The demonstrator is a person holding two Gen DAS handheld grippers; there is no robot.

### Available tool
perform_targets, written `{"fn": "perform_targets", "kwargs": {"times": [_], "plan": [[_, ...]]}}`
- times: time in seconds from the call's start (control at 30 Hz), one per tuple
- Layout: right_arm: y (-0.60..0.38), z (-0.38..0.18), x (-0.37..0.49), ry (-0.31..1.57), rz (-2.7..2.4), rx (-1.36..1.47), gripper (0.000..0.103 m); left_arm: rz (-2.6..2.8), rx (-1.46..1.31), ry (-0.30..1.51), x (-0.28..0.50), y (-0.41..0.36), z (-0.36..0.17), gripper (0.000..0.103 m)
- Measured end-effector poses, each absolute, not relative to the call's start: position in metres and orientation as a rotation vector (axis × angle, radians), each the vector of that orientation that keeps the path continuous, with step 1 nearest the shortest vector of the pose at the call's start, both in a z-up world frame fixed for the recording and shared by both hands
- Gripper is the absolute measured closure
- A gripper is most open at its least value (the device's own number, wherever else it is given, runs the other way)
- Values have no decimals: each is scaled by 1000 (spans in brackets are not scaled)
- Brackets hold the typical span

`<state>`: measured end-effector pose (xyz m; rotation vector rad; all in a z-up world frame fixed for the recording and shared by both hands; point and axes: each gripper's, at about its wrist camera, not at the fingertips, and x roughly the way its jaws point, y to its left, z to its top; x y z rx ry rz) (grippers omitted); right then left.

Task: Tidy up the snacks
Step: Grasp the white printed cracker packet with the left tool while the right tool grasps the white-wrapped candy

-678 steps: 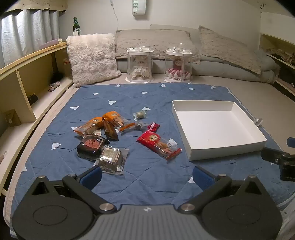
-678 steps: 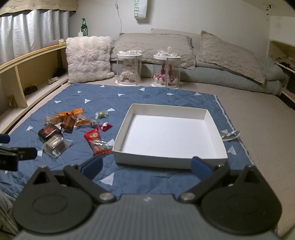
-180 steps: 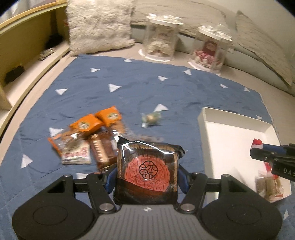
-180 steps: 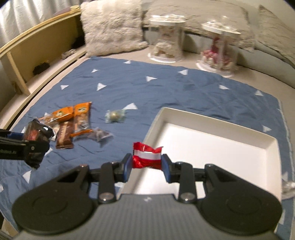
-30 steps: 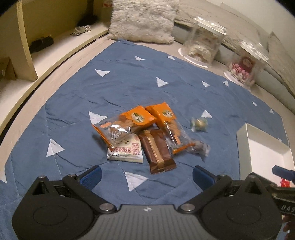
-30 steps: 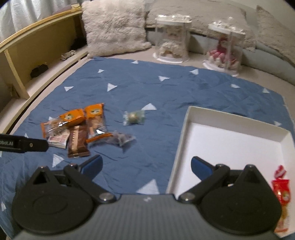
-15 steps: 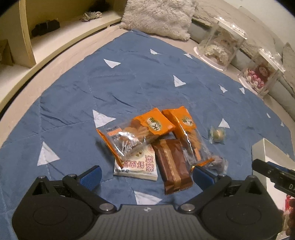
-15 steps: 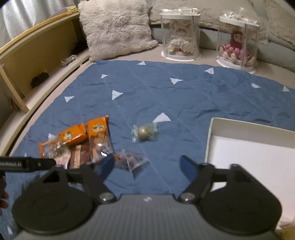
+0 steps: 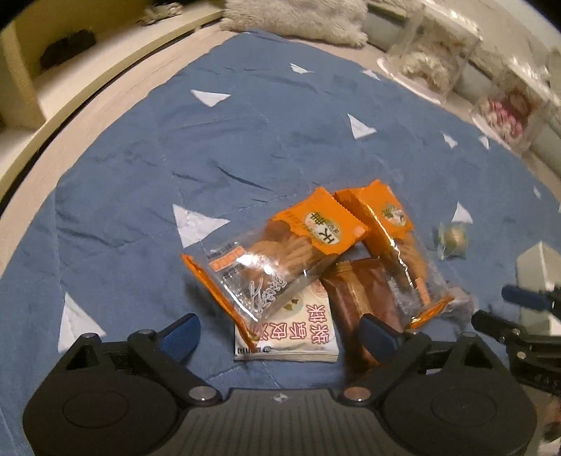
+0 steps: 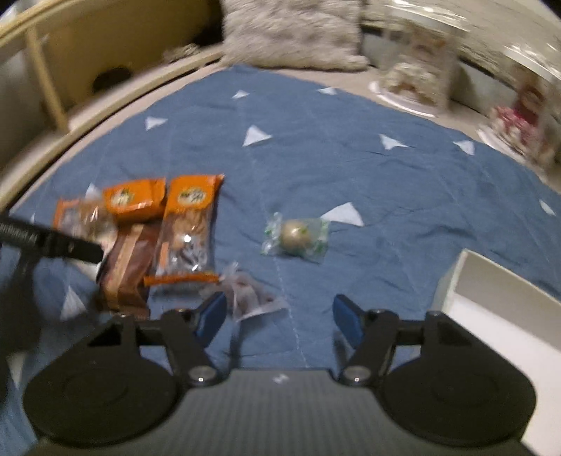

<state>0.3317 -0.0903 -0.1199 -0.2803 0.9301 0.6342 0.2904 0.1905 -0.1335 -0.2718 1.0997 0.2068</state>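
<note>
A pile of snacks lies on the blue blanket (image 9: 245, 133): two orange packets (image 9: 280, 252) (image 9: 389, 231), a brown packet (image 9: 361, 294) and a white packet (image 9: 291, 333). My left gripper (image 9: 280, 335) hovers low over the white packet with its jaws closing, and the pads do not touch it. A round candy in a green-edged wrapper (image 10: 296, 238) lies apart to the right. A small clear wrapper (image 10: 250, 294) sits between the closing jaws of my right gripper (image 10: 278, 315), nearer the left pad, unpressed. The white box (image 10: 498, 301) stands at the right.
A fluffy pillow (image 10: 291, 31) and two clear display cases with dolls (image 9: 438, 59) stand beyond the blanket's far edge. A wooden shelf unit (image 10: 70, 70) runs along the left side. Bare blanket lies behind the snack pile.
Both grippers have come down and closer to the snack pile. The right view has swung left from the box to the clear wrapper, and its jaws have narrowed. The left jaws have narrowed slightly.
</note>
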Motion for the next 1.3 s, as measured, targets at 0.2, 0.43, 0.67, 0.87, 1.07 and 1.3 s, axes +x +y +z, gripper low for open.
{"fn": "perform_targets", "kwargs": {"times": [0.2,0.43,0.67,0.87,1.07,1.3], "plan": [[-72,-136,330,889,669,-399,33,204,-165,1113,295,183,-137,15],[-53,-147,330,857,705,-473,43,202,-110,1131,297,177,-141,17],[-56,-141,333,898,697,-417,60,252,-124,1125,303,174,-140,35],[-68,-137,338,927,656,-396,64,242,-149,1136,295,174,-133,44],[-76,-129,332,941,620,-356,64,239,-177,1140,280,175,-123,46],[-80,-107,313,911,624,-334,64,252,-190,1107,257,176,-104,46]]}}
